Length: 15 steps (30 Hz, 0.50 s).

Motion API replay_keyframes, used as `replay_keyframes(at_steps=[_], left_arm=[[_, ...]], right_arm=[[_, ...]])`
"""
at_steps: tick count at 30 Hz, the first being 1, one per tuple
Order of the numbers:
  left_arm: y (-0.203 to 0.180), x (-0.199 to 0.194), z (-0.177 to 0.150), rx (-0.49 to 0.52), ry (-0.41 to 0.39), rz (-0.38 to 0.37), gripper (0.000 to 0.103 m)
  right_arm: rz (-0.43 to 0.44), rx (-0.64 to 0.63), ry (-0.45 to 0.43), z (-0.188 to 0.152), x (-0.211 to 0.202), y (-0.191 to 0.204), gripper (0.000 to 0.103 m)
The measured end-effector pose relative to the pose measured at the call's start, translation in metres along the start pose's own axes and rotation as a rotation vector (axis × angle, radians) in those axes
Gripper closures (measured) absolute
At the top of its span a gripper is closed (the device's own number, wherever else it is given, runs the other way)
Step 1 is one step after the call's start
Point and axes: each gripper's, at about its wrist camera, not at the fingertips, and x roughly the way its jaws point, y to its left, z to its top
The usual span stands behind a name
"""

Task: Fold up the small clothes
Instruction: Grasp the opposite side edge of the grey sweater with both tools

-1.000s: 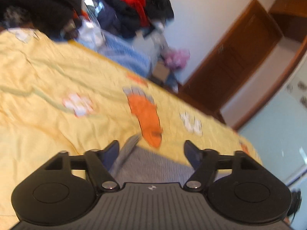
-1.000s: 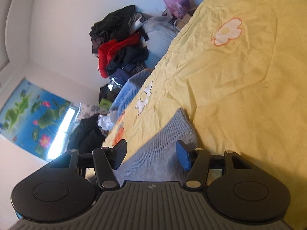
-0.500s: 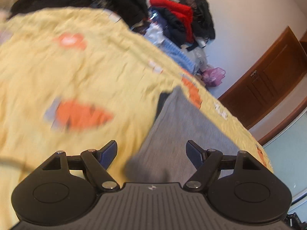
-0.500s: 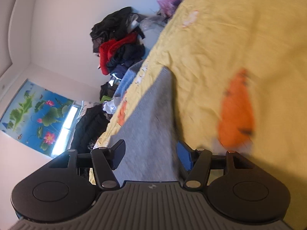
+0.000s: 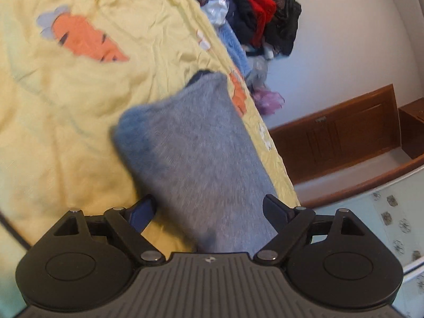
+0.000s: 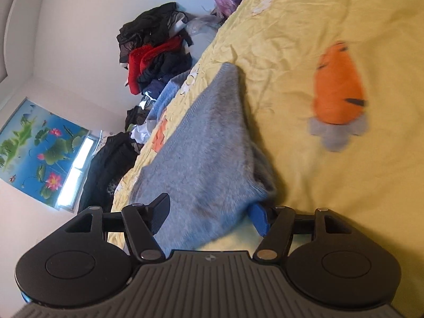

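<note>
A grey-blue knitted garment [image 5: 196, 153] lies folded on the yellow bedsheet [image 5: 66, 100], and it also shows in the right wrist view [image 6: 206, 148]. My left gripper [image 5: 209, 210] is open, its fingers standing on either side of the garment's near end. My right gripper [image 6: 209, 213] is open too, straddling the garment's other near edge; its right blue finger [image 6: 258, 216] sits just under the cloth's edge. Neither gripper pinches the cloth.
The sheet has orange carrot prints [image 5: 84, 39] [image 6: 340, 92]. A pile of dark and red clothes [image 5: 259, 18] [image 6: 156, 55] stands beyond the bed's far edge. A brown wooden door [image 5: 344, 132] and a lotus-print window blind [image 6: 39, 148] line the walls.
Both grippers have pulled back and swung along the bed; more of the grey garment now shows between the fingers. Both stayed open throughout.
</note>
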Motion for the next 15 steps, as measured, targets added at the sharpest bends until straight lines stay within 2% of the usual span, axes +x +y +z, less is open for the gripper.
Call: replay_keyframes(at_steps=[5, 10, 11, 12, 14, 15], left_arm=[[-0.002, 0.022, 0.014, -0.072, -0.02, -0.009, 0.015], [-0.01, 0.034, 0.019, -0.016, -0.043, 0.03, 0.015], [-0.011, 0.035, 0.017, -0.005, -0.052, 0.041, 0.019], [-0.011, 0.034, 0.015, 0.004, -0.06, 0.057, 0.024], [-0.01, 0.033, 0.012, 0.028, -0.064, 0.089, 0.053], [-0.008, 0.033, 0.012, 0.033, -0.066, 0.103, 0.063]], right_arm=[[0.017, 0.052, -0.022, 0.008, 0.025, 0.007, 0.034], [0.014, 0.064, -0.053, 0.015, 0.041, 0.011, 0.034], [0.006, 0.058, -0.058, 0.015, 0.044, 0.012, 0.036], [-0.023, 0.05, -0.049, 0.015, 0.047, 0.012, 0.053], [-0.069, 0.037, -0.014, 0.012, 0.057, 0.007, 0.083], [-0.061, 0.042, -0.016, 0.009, 0.059, 0.003, 0.083]])
